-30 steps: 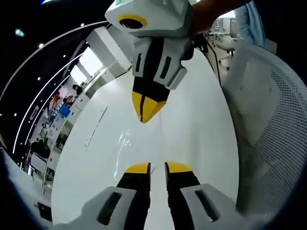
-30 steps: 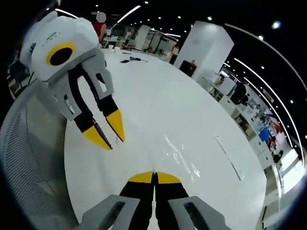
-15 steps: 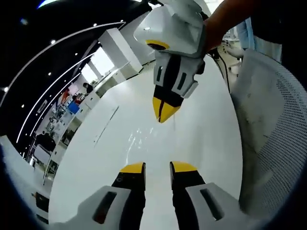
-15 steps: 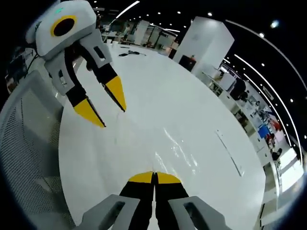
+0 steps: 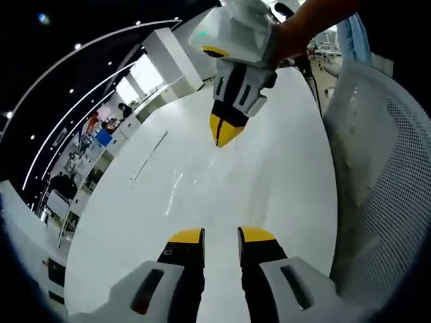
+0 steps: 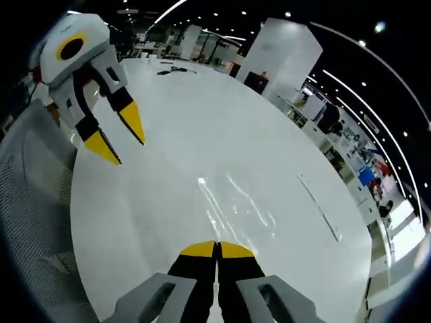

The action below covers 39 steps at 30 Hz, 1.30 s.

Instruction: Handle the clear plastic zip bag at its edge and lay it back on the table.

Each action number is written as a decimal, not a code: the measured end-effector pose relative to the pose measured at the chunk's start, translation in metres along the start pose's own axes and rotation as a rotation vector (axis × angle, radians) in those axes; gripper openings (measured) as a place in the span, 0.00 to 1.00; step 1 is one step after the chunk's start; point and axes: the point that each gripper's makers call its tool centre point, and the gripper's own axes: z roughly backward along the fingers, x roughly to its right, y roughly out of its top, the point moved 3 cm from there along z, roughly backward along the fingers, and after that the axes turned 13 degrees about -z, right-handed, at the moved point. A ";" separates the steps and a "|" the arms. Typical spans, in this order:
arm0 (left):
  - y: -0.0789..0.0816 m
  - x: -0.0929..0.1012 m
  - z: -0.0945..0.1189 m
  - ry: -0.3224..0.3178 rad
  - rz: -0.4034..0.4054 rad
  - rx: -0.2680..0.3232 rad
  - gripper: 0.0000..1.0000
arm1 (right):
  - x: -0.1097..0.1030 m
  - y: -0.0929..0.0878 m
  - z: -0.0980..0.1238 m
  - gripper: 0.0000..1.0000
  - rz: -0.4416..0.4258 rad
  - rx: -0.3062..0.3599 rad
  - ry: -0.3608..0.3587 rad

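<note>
- Zip bag (image 6: 232, 205): clear film, shows mostly as glints on the white worktop (image 6: 202, 134); in the right gripper view it spreads just ahead of the right tongs (image 6: 217, 249). In the left gripper view its shine (image 5: 182, 185) lies between the two tongs. Looks flat or nearly so; can't tell if an edge is lifted.
- Handling, my guess: v. light, limp, slick; will sag and cling to the worktop. Best hold = zip edge, stiffer than the film. Hard to see, so easy to miss the edge.
- Right tongs: tips pressed together at the near edge of the bag; whether film is pinched between them I can't tell. Seen from the left view (image 5: 224, 131), tips also together.
- Left tongs (image 5: 220, 235): tips apart w/ a gap, nothing between; in the right view (image 6: 116, 134) spread, above the worktop, off to the side of the bag.
- Around: mesh chair back (image 5: 377, 175) beside the worktop edge, near the tongs but not over the bag. Cables (image 6: 174, 69) at the far end, well apart. Nothing blocks the lay-down spot.
</note>
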 end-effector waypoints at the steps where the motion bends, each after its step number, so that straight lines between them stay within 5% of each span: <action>1: -0.001 0.000 0.000 0.000 0.004 -0.003 0.17 | 0.002 0.000 -0.002 0.00 -0.007 -0.002 -0.003; 16: -0.007 0.000 0.004 0.003 0.016 -0.014 0.16 | 0.014 -0.004 -0.015 0.00 -0.027 -0.018 -0.030; 22: -0.007 0.000 0.004 0.005 0.016 -0.016 0.16 | 0.016 -0.004 -0.019 0.00 0.035 -0.010 -0.044; 39: -0.005 0.000 0.002 -0.001 0.013 -0.013 0.15 | 0.009 -0.012 -0.019 0.00 0.034 -0.019 -0.002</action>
